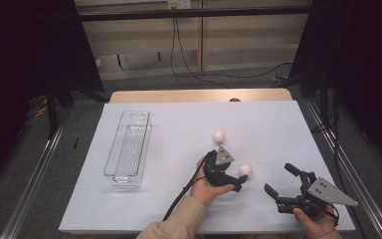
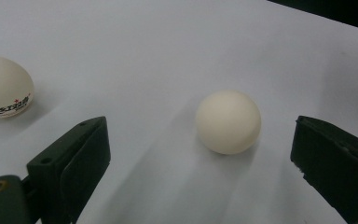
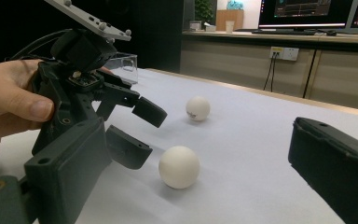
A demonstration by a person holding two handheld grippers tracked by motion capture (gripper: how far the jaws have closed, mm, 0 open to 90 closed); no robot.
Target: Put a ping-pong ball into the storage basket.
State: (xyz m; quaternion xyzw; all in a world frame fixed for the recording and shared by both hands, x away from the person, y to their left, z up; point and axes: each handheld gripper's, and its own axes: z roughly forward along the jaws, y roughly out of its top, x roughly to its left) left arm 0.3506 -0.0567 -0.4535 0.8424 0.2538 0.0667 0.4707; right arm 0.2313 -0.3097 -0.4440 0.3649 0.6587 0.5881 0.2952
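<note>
Two white balls lie on the white table (image 1: pixel 179 124). The near ball (image 1: pixel 245 170) (image 2: pixel 228 122) (image 3: pixel 179 166) rests just ahead of my left gripper (image 1: pixel 239 182) (image 2: pixel 199 128) (image 3: pixel 148 136), in line with the gap of its open jaws and untouched. The far ball (image 1: pixel 219 136) (image 2: pixel 4 87) (image 3: pixel 198 108), with small print on it, sits farther back. My right gripper (image 1: pixel 278 178) (image 3: pixel 200 154) is open and empty near the front right, pointing toward the near ball and the left gripper.
A clear plastic tray (image 1: pixel 128 149) lies lengthwise on the table's left side, empty as far as I can see. Black frames and metal rails flank the table. A wooden edge (image 1: pixel 199 95) runs along its far side.
</note>
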